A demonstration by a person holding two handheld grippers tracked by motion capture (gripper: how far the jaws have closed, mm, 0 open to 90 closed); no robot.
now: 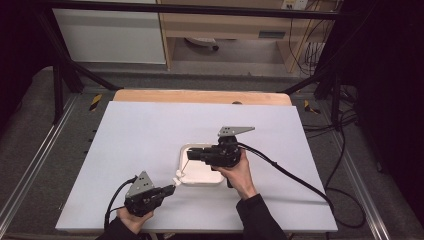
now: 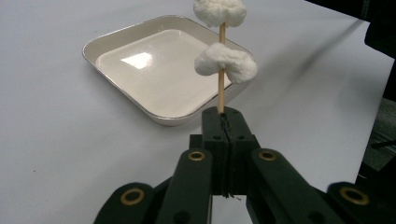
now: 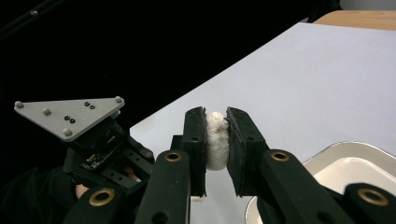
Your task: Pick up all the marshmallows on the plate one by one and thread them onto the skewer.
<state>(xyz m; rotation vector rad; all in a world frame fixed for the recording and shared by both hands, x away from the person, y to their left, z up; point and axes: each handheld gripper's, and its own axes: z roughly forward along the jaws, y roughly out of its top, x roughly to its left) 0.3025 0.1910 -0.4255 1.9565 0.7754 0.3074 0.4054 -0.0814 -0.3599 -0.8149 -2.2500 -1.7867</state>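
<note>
My left gripper [image 2: 226,122] is shut on the lower end of a thin wooden skewer [image 2: 221,93]. The skewer stands upright and carries two white marshmallows, one mid-stick [image 2: 226,64] and one at the top [image 2: 219,10]. In the high view the left gripper [image 1: 171,189] sits near the table's front. The skewered marshmallows [image 1: 178,176] lie by the front left corner of a white square tray [image 1: 183,149]. My right gripper [image 3: 215,116] is shut on a single white marshmallow [image 3: 215,144], squeezed between its pads. It hovers over the tray [image 3: 327,151], and its tips [image 1: 192,155] point left toward the skewer's free end.
A pale sheet [image 1: 140,135] covers the table, with a wooden edge [image 1: 200,96] at the back. Black frame posts [image 1: 57,85] and cables [image 1: 345,150] flank the sides. The right gripper's cable [image 1: 285,172] trails across the sheet to the right. The tray [image 2: 116,37] holds nothing.
</note>
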